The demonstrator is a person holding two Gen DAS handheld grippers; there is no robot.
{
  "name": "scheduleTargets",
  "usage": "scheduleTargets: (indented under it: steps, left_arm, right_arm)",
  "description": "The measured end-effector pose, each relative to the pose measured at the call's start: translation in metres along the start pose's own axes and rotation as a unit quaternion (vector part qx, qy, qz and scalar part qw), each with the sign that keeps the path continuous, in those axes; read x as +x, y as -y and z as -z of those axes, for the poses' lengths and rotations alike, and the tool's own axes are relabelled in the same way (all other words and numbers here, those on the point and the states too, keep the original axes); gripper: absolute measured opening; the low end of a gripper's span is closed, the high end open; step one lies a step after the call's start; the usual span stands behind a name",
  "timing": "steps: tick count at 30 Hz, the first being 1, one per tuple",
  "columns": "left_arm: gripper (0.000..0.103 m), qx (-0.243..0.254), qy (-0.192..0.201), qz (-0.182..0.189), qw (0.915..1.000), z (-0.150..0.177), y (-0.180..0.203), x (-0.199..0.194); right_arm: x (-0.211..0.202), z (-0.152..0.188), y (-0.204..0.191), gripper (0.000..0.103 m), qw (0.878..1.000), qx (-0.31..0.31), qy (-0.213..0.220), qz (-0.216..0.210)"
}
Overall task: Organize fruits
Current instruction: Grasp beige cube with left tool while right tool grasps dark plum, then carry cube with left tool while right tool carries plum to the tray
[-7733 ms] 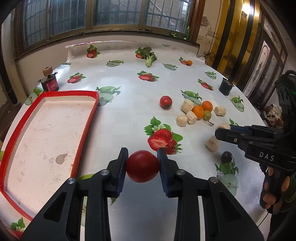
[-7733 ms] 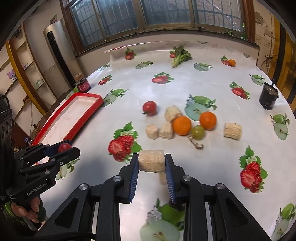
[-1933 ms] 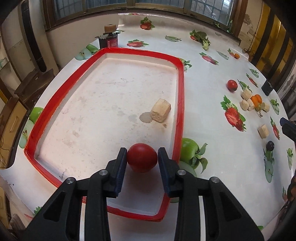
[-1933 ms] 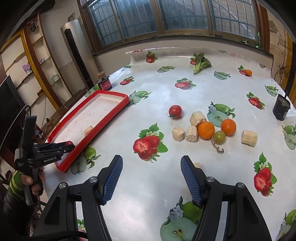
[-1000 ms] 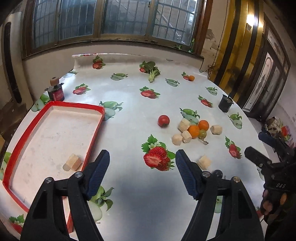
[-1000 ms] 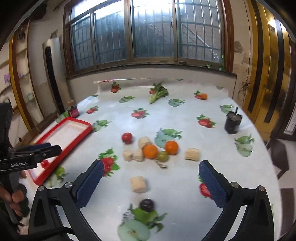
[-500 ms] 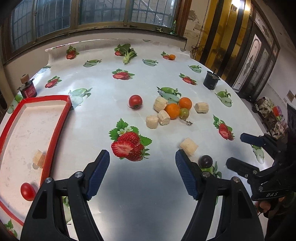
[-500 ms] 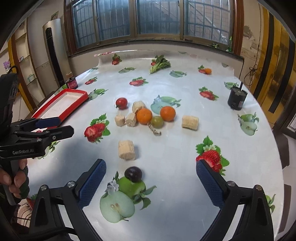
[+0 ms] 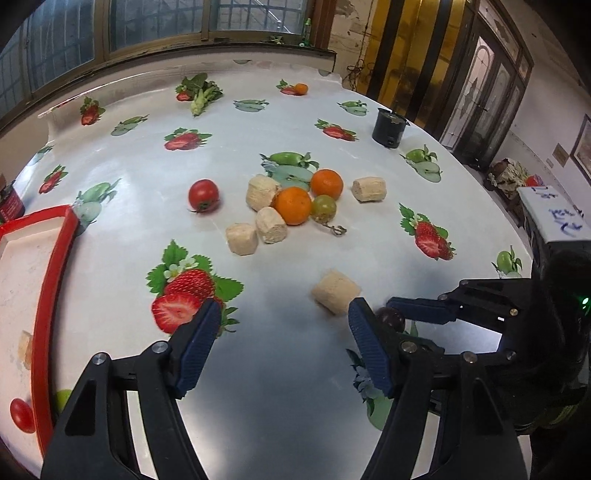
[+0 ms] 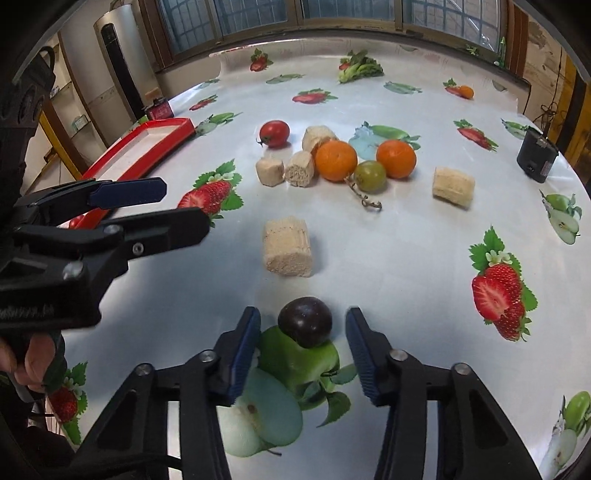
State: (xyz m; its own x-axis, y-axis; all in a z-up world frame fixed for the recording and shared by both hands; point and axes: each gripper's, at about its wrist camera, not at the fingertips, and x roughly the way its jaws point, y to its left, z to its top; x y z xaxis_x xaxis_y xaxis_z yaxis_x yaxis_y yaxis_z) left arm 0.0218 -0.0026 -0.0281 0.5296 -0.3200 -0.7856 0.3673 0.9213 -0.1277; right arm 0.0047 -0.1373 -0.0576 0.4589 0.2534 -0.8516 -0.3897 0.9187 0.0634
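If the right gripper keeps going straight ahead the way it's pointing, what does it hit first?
Probably the dark plum: it sits between the open fingers of the right gripper, just ahead of their tips. Beyond it lies a beige cylinder piece, though depth is uncertain.

I'm getting dim daylight from the windows [image 10: 280, 14], with soft glare across the glossy worktop [image 9: 280, 369]. Both views bend hard toward dark corners, but the centre stays sharp and shadows are faint.
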Motion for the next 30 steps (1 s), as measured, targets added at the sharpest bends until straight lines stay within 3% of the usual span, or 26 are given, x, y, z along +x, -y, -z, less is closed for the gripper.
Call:
scheduleTargets:
  steps: [1,6,10,12,17,30]
  left_arm:
    - [0.071,0.006,-0.004,0.003,1.0000,-0.001,0.004,0.004]
    - [0.070,0.032,-0.025,0.017,0.9991,-0.008,0.028,0.029]
    - [0.039,0.049,-0.047,0.013,0.9976,-0.010,0.044,0.052]
    - [0.029,0.068,-0.040,-0.006,0.9969,-0.009,0.050,0.055]
    - [0.029,0.048,-0.034,-0.007,0.9982,-0.003,0.042,0.047]
    - [0.029,-0.016,0.008,-0.059,0.9981,0.011,-0.013,-0.010]
  right_arm:
    - [-0.003,0.000,0.004,0.027,1.000,0.005,0.001,-0.016]
    - [-0.024,0.007,0.033,0.027,0.999,0.040,0.016,-0.002]
    - [-0.034,0.012,0.057,0.027,0.997,0.070,0.022,0.007]
    - [-0.037,0.013,0.063,0.027,0.997,0.079,0.025,0.006]
    - [-0.044,0.011,0.059,0.027,0.996,0.078,0.036,0.001]
    - [-0.045,-0.011,0.010,0.027,0.998,0.038,0.051,-0.028]
